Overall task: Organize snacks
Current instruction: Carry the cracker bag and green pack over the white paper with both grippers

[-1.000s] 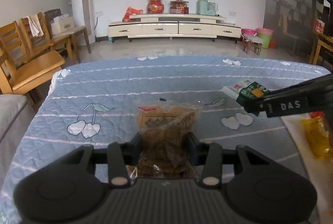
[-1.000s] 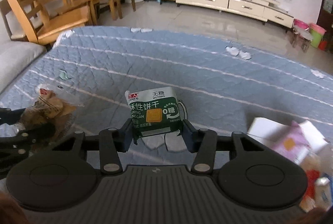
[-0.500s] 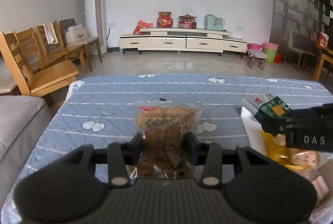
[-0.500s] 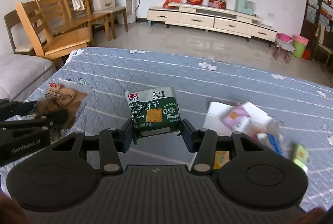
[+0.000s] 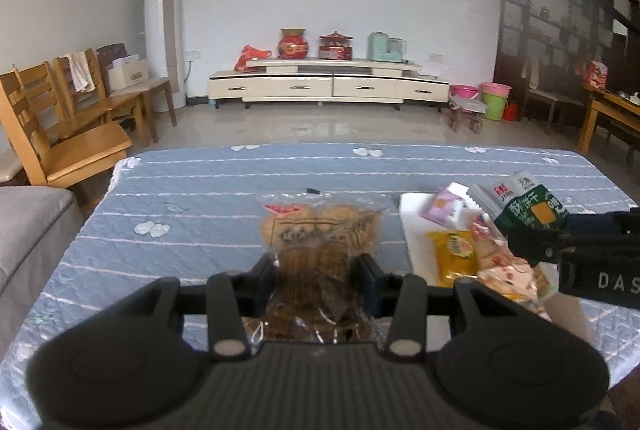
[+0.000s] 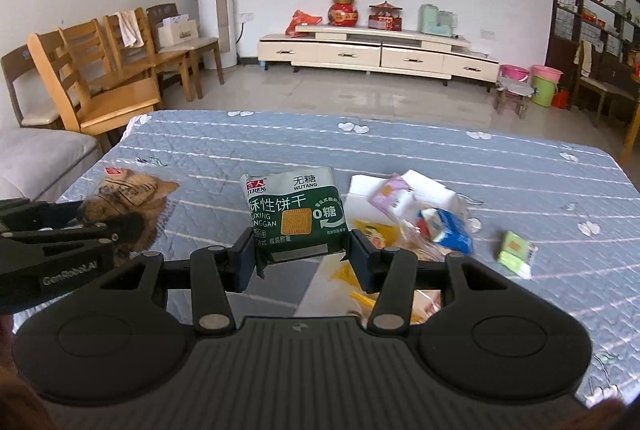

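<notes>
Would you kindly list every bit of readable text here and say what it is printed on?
"无糖 WUTANG", "0糖": green biscuit packet in the right gripper.
"GenRobot.AI": left gripper.
"DAS": right gripper's side, left wrist view.
Print on the clear cookie bag and the tray snacks: too blurred.

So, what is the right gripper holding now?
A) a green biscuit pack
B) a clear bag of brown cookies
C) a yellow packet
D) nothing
A: in the right wrist view the right gripper has its fingers closed on the sides of the green biscuit pack; the clear cookie bag is in the left gripper.
</notes>
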A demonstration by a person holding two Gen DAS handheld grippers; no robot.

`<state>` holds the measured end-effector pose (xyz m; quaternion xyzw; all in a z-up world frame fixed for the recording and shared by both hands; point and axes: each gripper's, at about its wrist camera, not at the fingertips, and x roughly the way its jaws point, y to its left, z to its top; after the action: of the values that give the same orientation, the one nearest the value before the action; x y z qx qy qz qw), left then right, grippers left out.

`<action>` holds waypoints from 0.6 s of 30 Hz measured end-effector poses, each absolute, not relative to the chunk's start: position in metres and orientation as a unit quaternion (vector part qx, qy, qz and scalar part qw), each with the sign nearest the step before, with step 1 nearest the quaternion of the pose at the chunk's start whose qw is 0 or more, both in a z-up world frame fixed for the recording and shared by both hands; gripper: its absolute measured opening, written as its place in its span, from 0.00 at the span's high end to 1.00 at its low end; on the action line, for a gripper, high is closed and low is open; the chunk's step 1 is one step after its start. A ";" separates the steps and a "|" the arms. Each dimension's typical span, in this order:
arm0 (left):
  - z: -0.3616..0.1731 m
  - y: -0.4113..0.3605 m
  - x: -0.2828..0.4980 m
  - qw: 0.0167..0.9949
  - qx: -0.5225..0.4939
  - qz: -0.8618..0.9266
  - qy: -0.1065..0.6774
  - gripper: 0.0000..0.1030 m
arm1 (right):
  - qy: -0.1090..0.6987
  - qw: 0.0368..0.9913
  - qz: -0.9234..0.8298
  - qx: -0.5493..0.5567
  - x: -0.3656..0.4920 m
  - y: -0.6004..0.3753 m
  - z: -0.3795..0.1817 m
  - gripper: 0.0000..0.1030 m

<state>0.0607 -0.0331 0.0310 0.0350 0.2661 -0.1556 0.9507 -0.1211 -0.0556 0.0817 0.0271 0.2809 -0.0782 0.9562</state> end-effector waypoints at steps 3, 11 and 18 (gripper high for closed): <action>0.031 -0.042 0.054 0.950 0.043 -0.164 0.262 0.58 | 0.276 0.957 -0.085 0.033 -0.129 -0.064 0.081 0.41; 0.029 -0.067 0.046 0.945 0.054 -0.188 0.263 0.58 | 0.270 0.956 -0.110 0.044 -0.135 -0.089 0.078 0.41; 0.027 -0.084 0.044 0.942 0.059 -0.202 0.263 0.58 | 0.266 0.954 -0.128 0.050 -0.136 -0.100 0.074 0.41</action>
<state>0.0437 -0.0843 0.0265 0.0591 0.2631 -0.2016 0.9416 -0.1359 -0.1001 0.0739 0.0501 0.2658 -0.1279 0.9542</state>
